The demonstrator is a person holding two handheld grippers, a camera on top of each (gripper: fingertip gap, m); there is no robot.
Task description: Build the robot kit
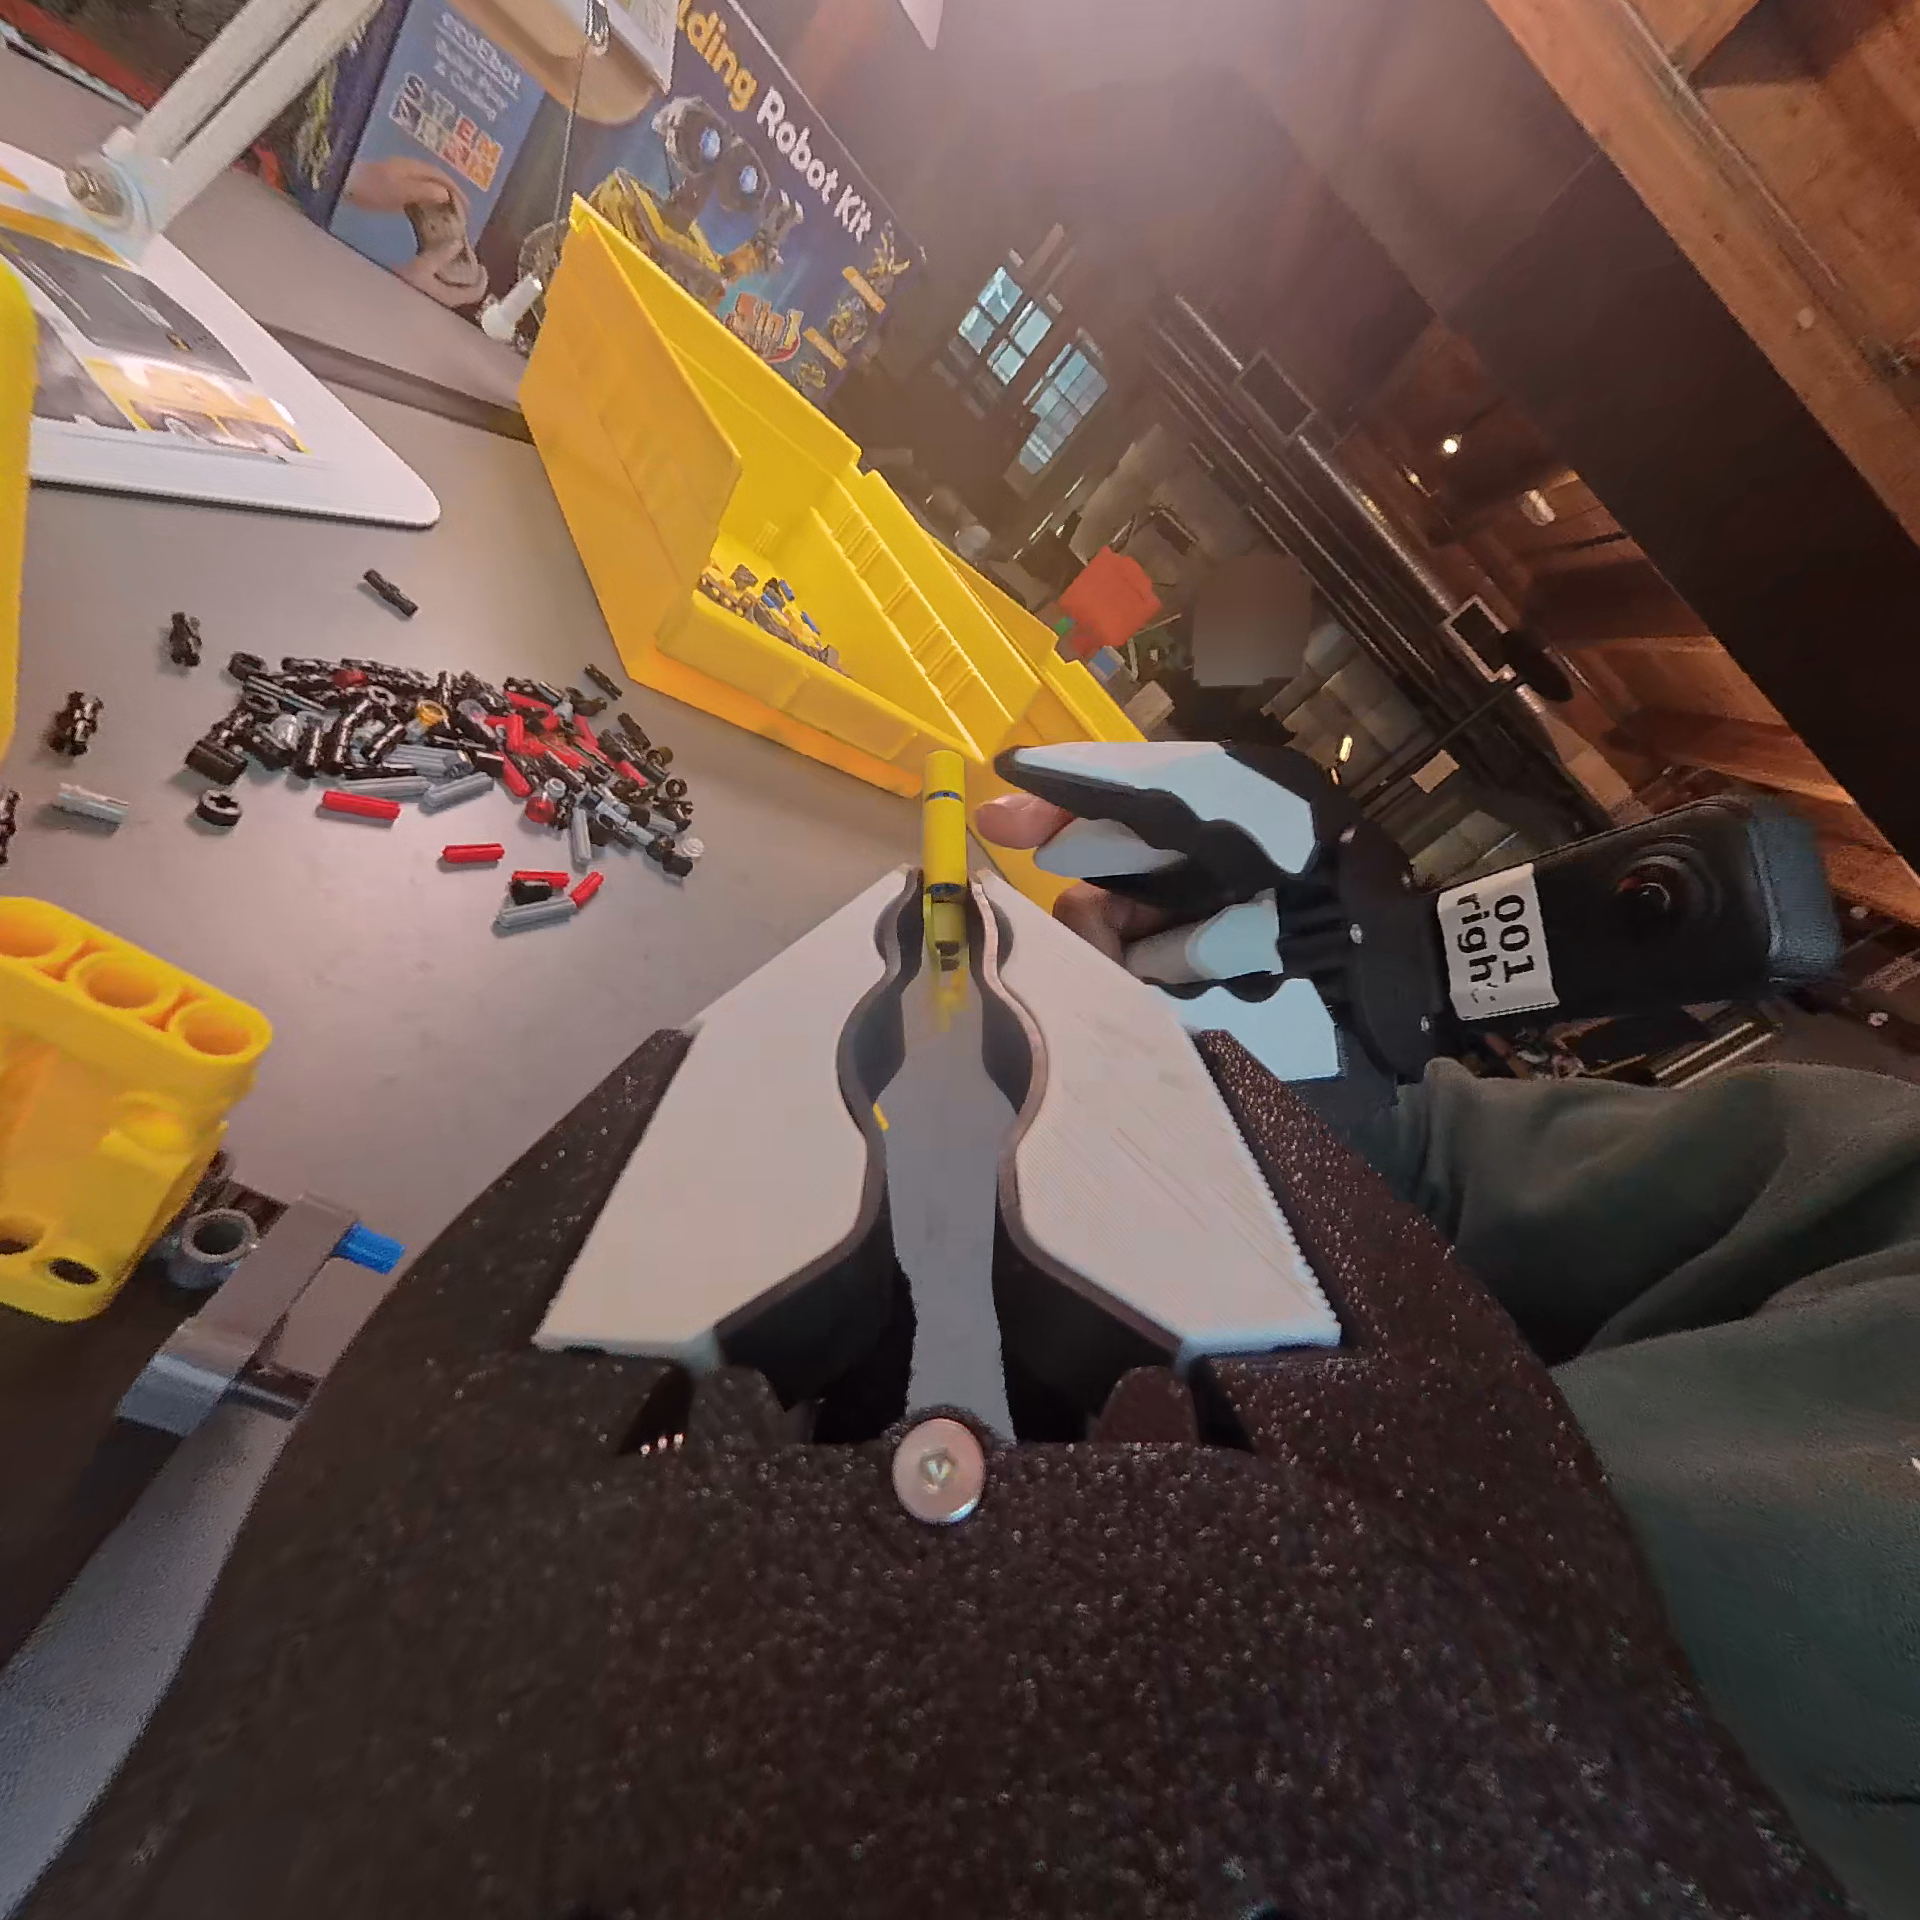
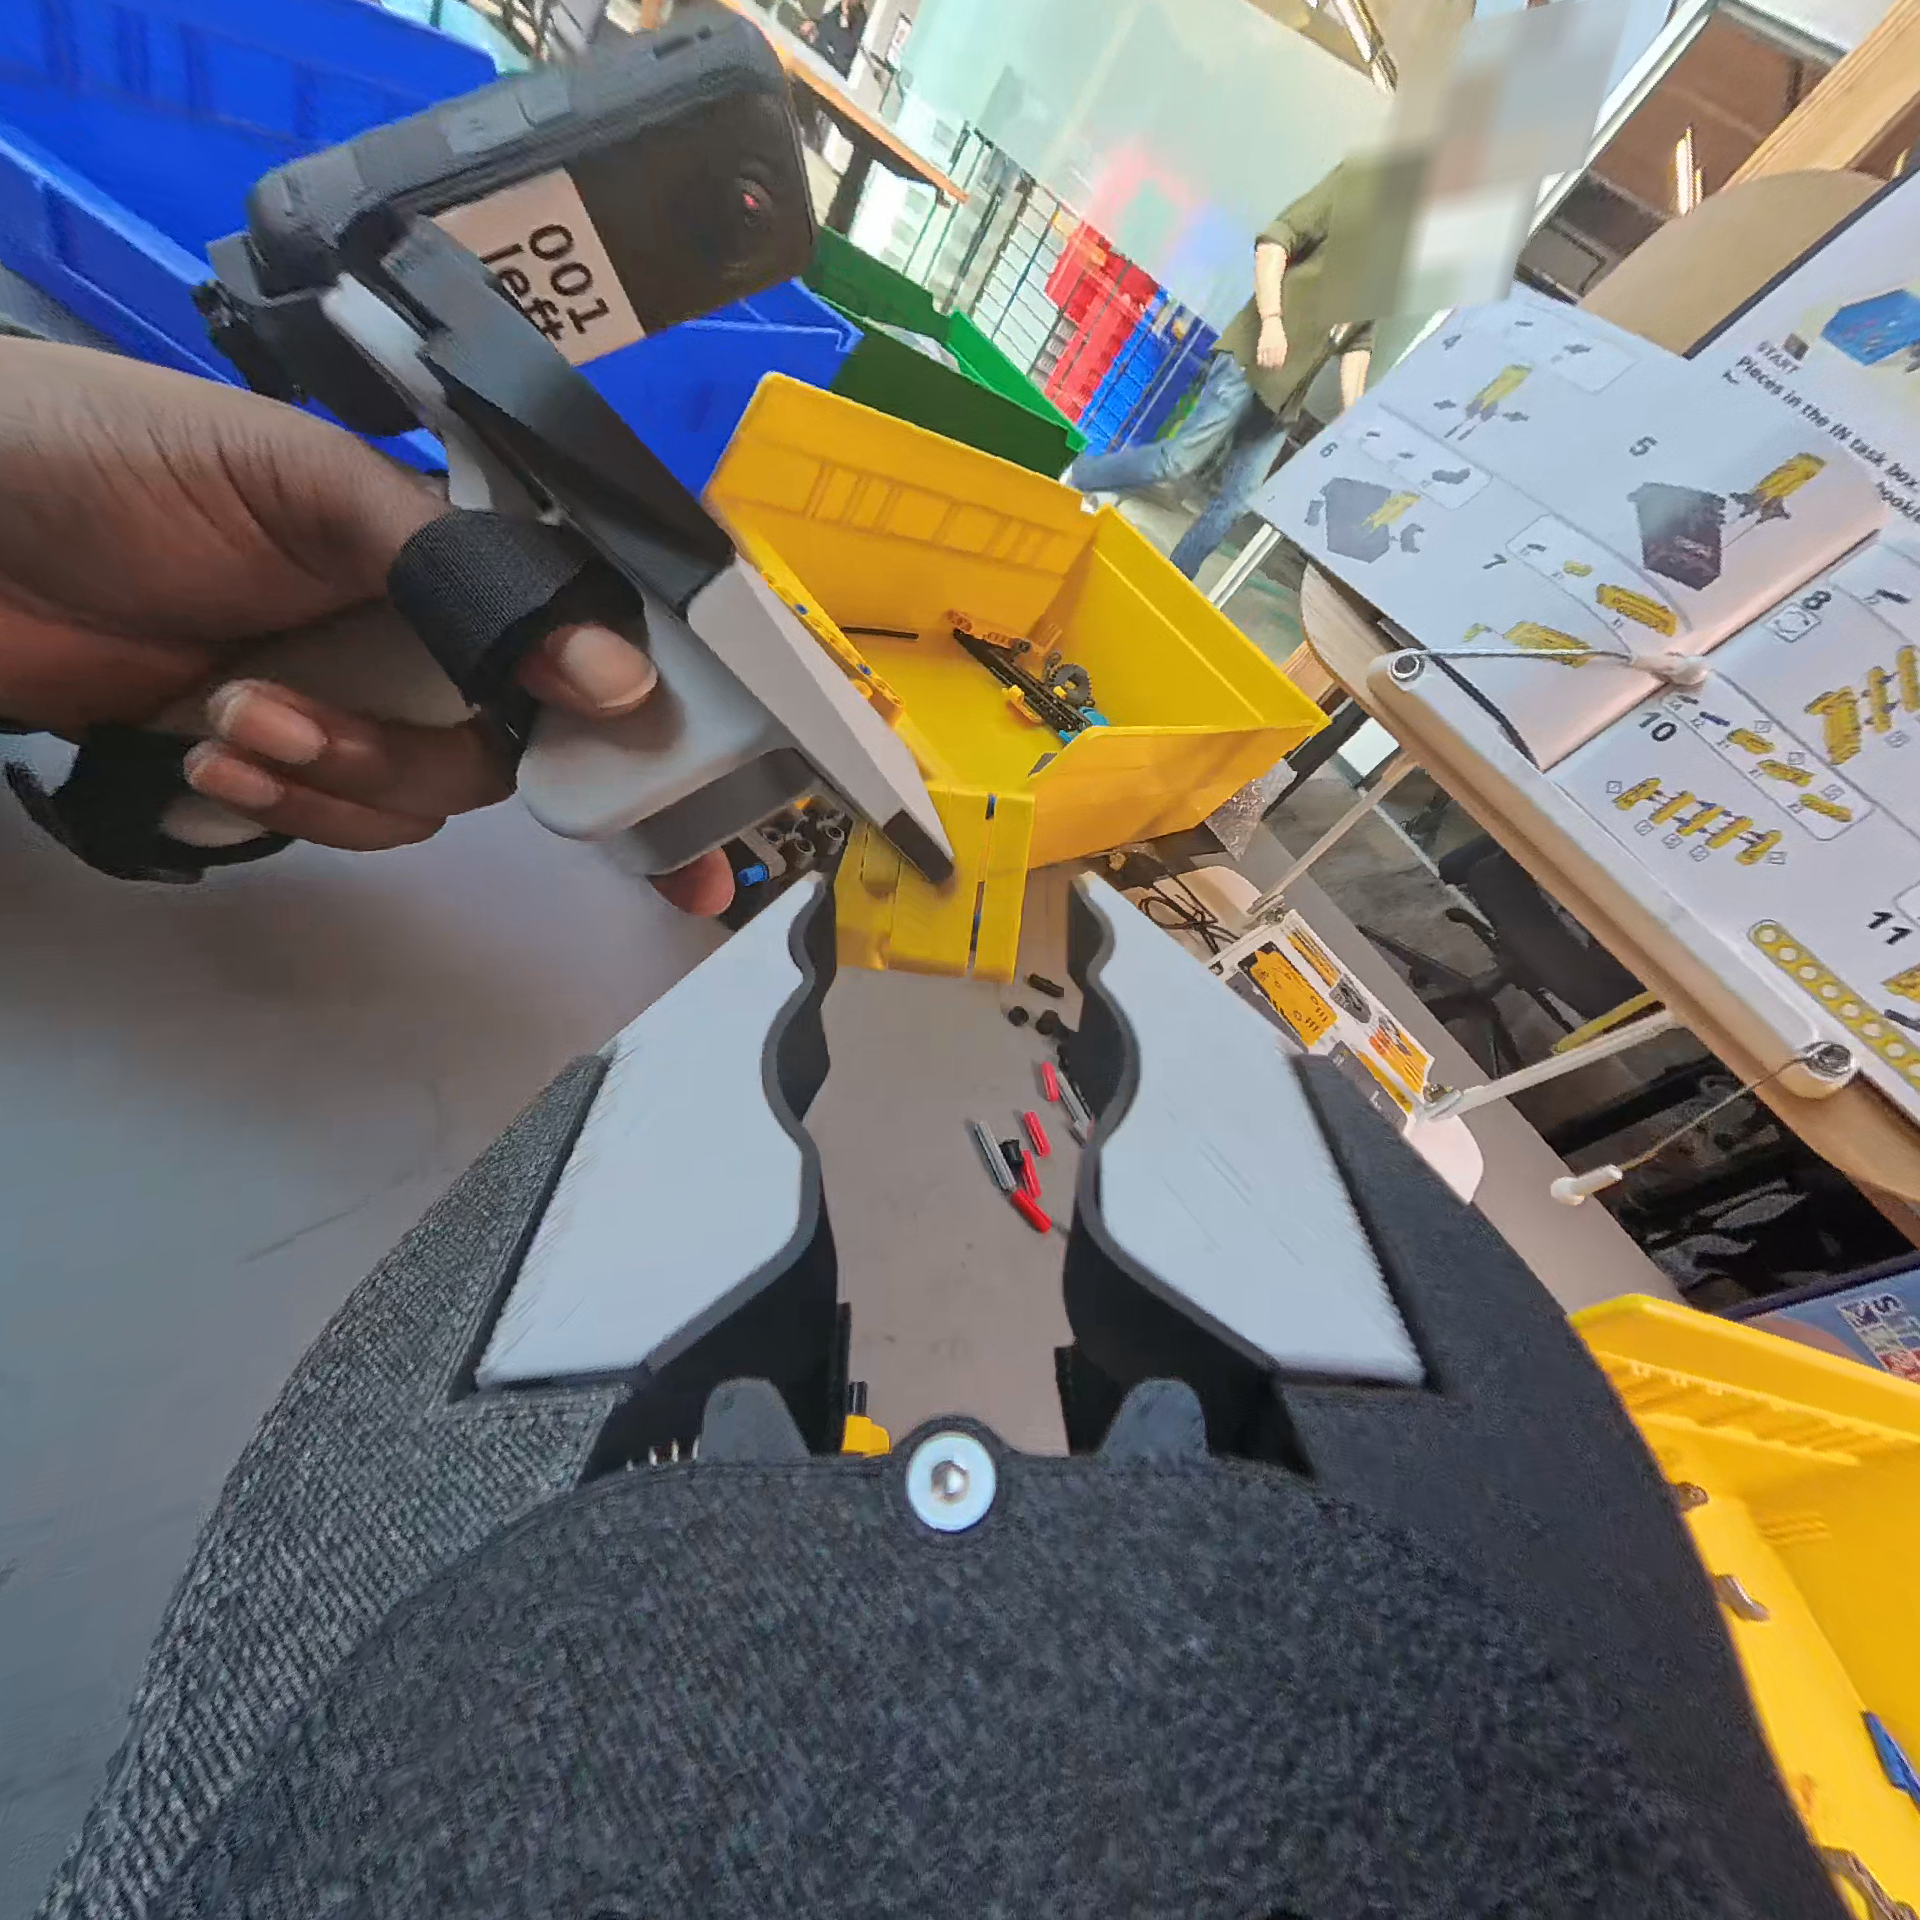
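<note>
My left gripper (image 1: 943, 914) pinches a yellow block assembly (image 1: 943, 831) at its fingertips above the table (image 1: 416, 987); my right gripper (image 2: 951, 935) hangs open just before it, loose pins (image 1: 436, 748) lying off to the left.
</note>
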